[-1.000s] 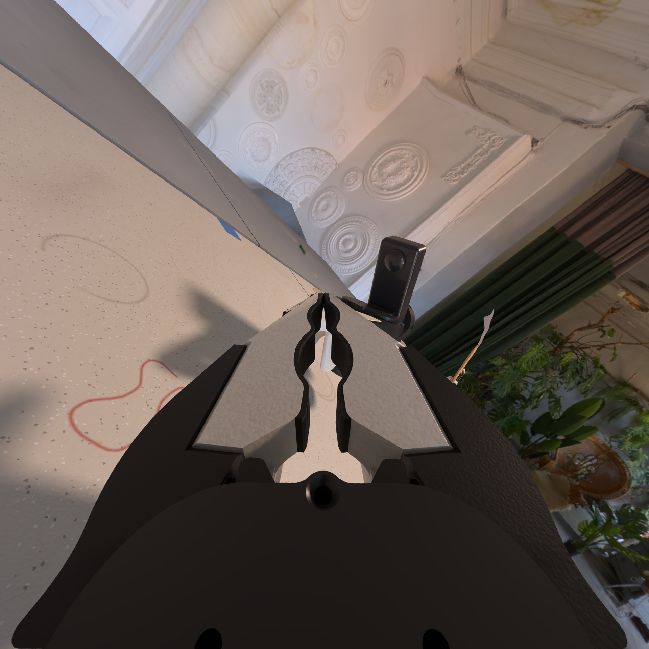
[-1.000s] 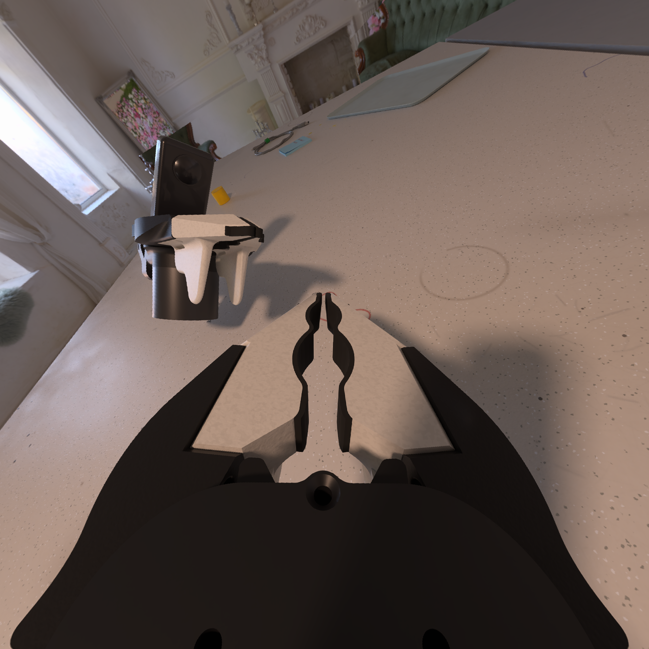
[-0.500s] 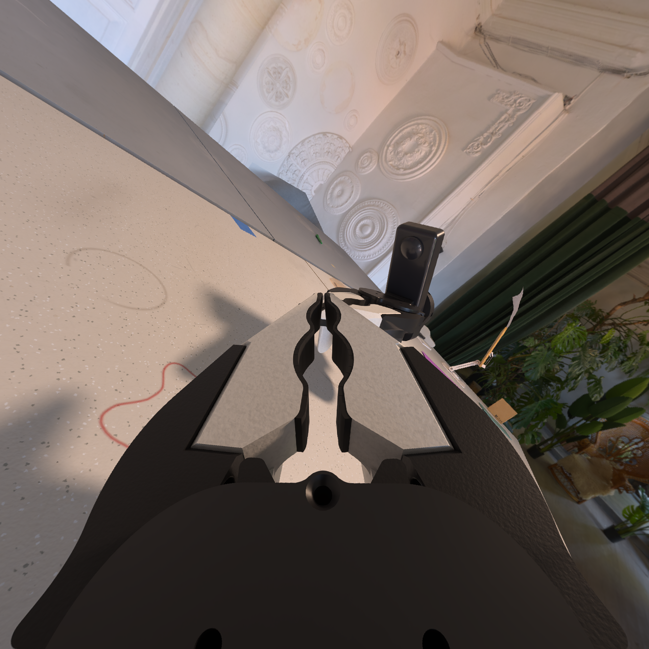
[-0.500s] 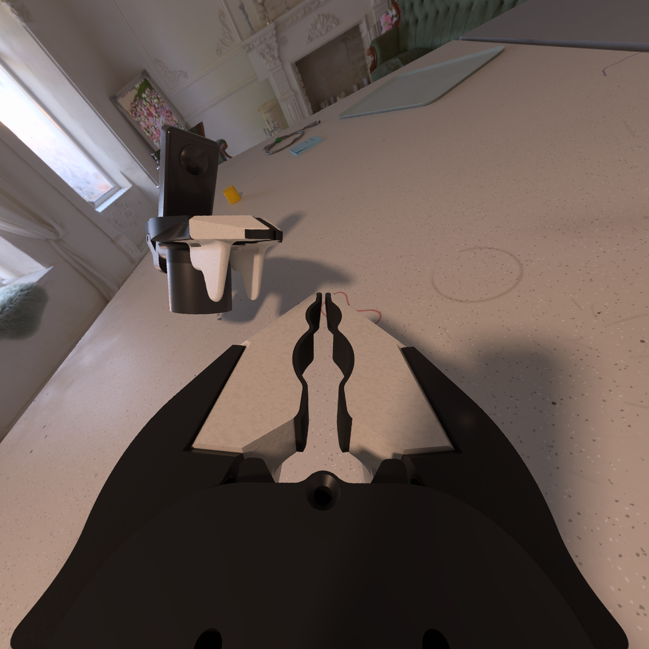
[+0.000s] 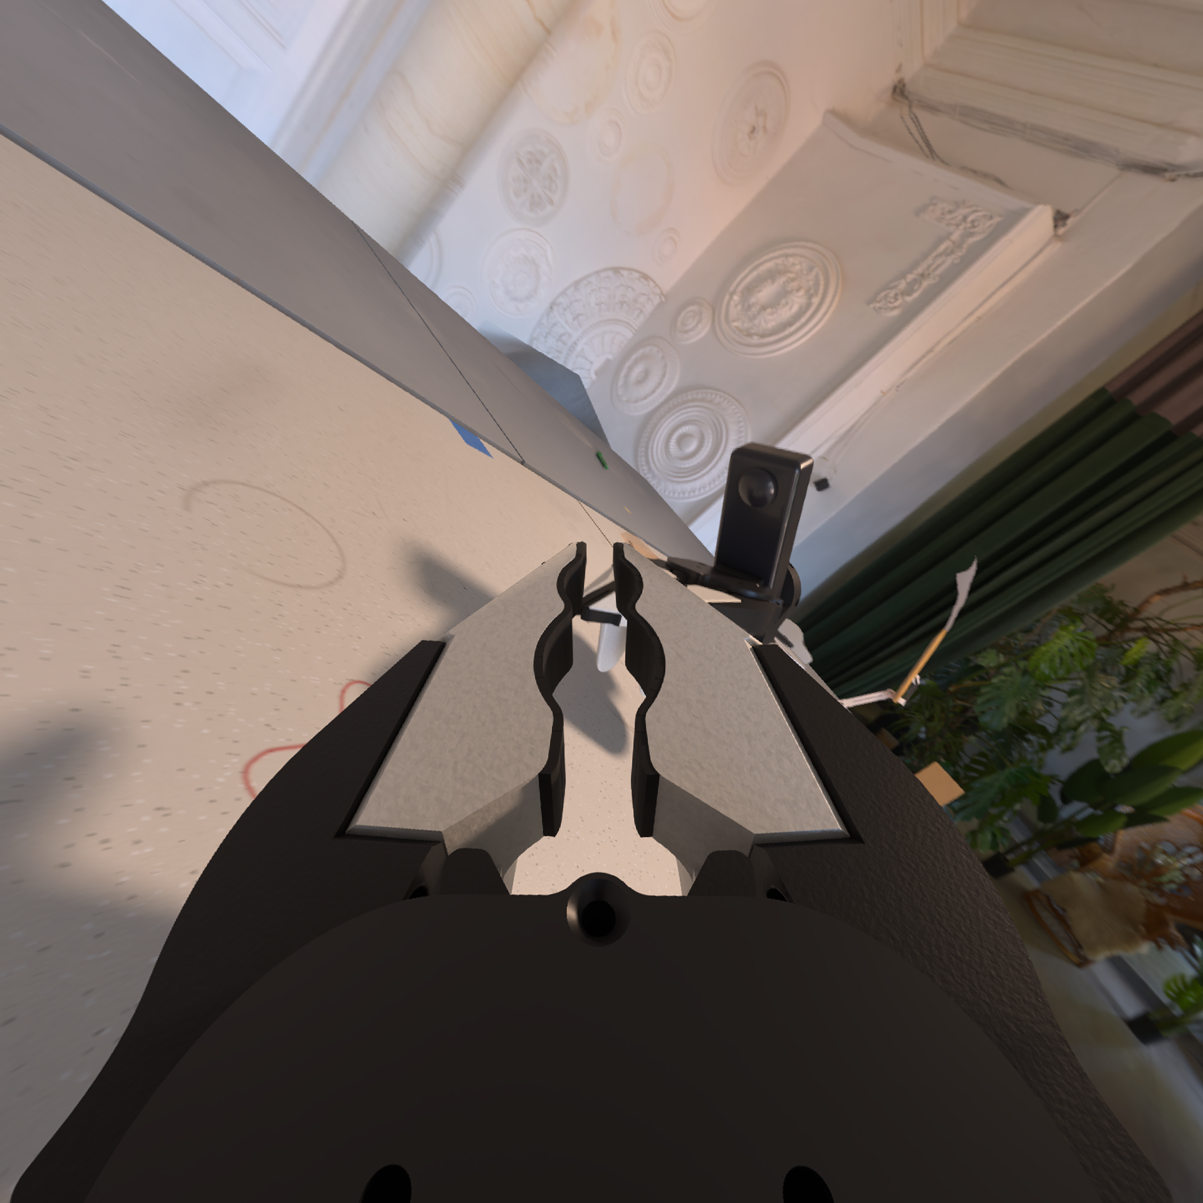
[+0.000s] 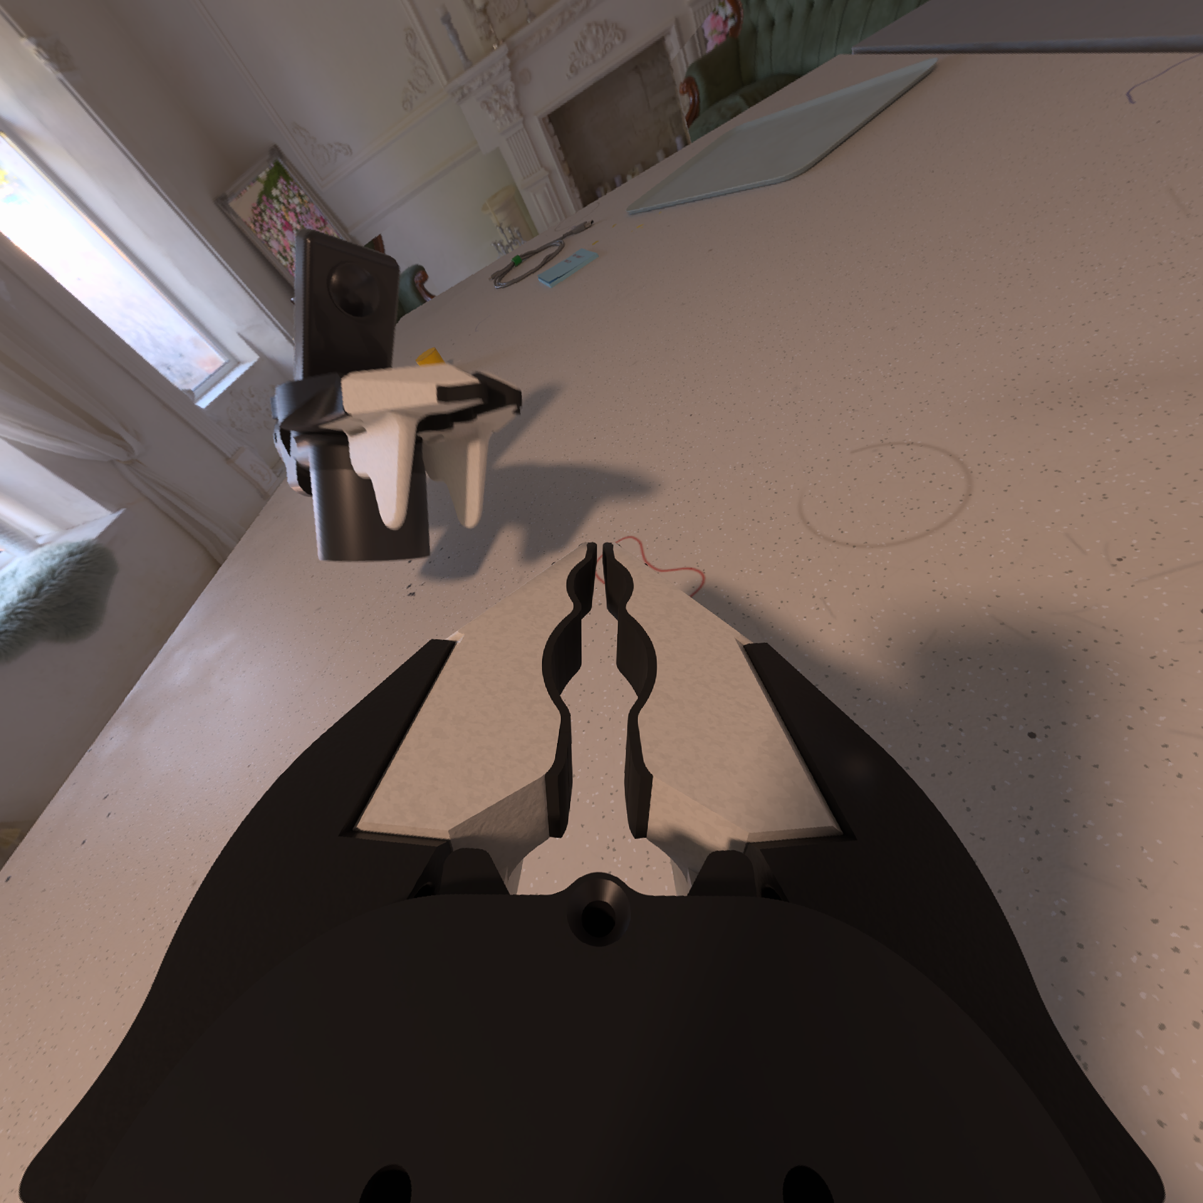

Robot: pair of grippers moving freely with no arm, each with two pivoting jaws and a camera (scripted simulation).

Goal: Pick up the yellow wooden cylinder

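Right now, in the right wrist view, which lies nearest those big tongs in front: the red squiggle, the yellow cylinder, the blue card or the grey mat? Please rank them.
From the right tongs:
1. Red squiggle, on the table just past the tips, slightly right.
2. Yellow cylinder, farther, left, partly hidden behind the other tongs.
3. Blue card, beyond, near the far edge.
4. Grey mat, farthest, upper right.

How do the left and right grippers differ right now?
The left gripper has a clear gap between its tips; the right gripper is nearly closed. In the right wrist view the left one hangs nearer the yellow wooden cylinder; the right sits farther back. Both are empty, above the table.
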